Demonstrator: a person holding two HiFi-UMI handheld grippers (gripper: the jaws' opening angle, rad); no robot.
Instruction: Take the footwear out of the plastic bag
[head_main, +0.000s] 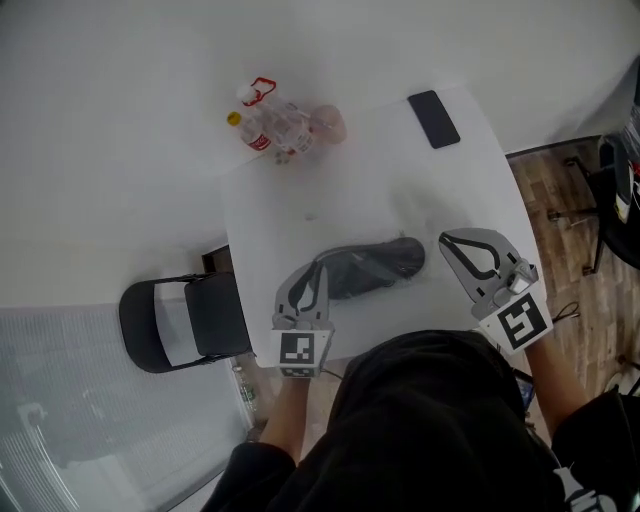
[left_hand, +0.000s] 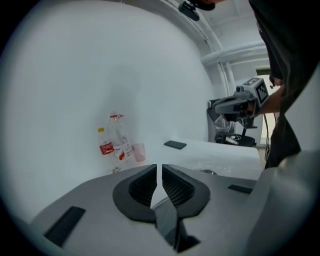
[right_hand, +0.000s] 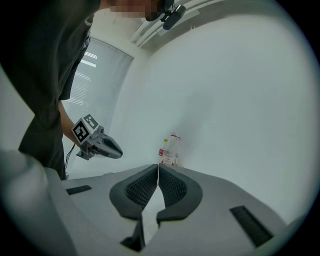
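Two grippers over white table (head_main: 370, 170): left gripper (head_main: 320, 272) and right gripper (head_main: 446, 240), jaws clenched, empty; one dark shoe (head_main: 385, 262) in clear plastic bag (head_main: 412, 224) lying between them, just beside left gripper

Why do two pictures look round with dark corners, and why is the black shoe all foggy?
Left gripper view and right gripper view: wide-angle lenses bulge everything and darken the corners. Head view: the black shoe lies under the clear film of the plastic bag, which hazes it; the light is soft, with hardly any shadows.
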